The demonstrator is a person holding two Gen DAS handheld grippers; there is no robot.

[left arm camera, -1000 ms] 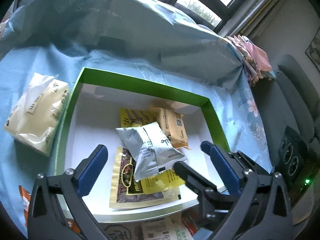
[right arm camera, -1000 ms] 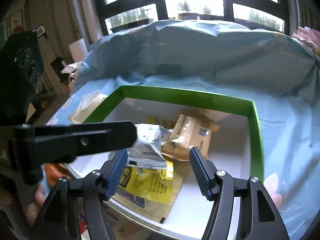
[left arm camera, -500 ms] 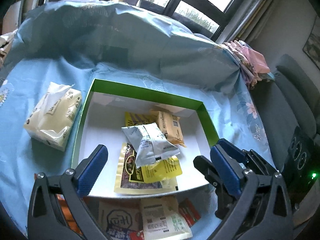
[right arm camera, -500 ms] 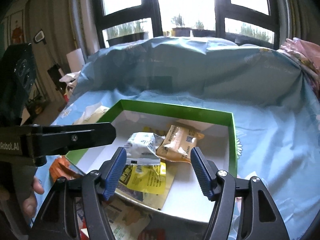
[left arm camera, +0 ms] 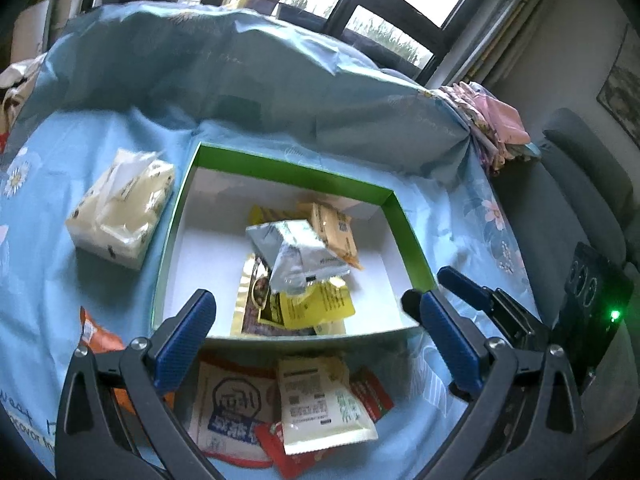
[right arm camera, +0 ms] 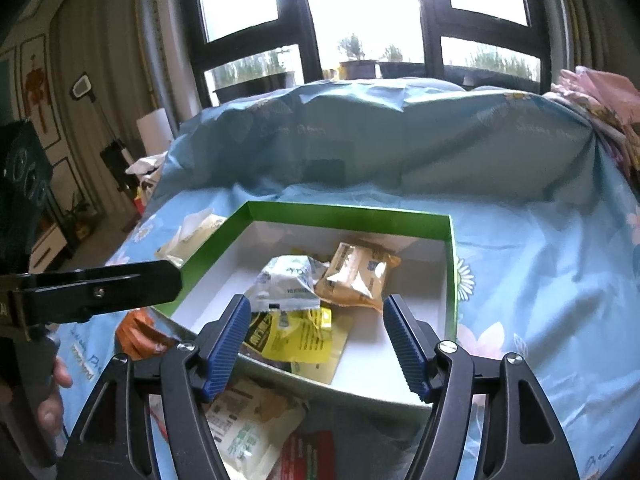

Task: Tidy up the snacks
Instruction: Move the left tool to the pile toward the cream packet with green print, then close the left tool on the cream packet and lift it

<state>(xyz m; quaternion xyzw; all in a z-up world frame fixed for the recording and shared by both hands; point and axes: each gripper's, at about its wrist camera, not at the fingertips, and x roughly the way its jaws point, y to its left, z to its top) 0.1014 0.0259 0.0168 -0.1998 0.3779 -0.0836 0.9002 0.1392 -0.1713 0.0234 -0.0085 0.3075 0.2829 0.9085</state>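
A green-rimmed white box lies on a blue cloth. It holds a silver packet, an orange-tan packet and yellow packets. Loose snacks lie in front of the box: a cream packet, a white and blue packet, red packets and an orange packet. My left gripper is open and empty above the loose snacks. My right gripper is open and empty at the box's near edge.
A tissue pack lies left of the box. The cloth rises over a tall bulge behind it. A grey chair stands at the right. The right gripper shows in the left view, the left gripper's arm in the right view.
Both grippers have pulled back and up from the box, still open. More of the loose snacks in front of the box has come into view.
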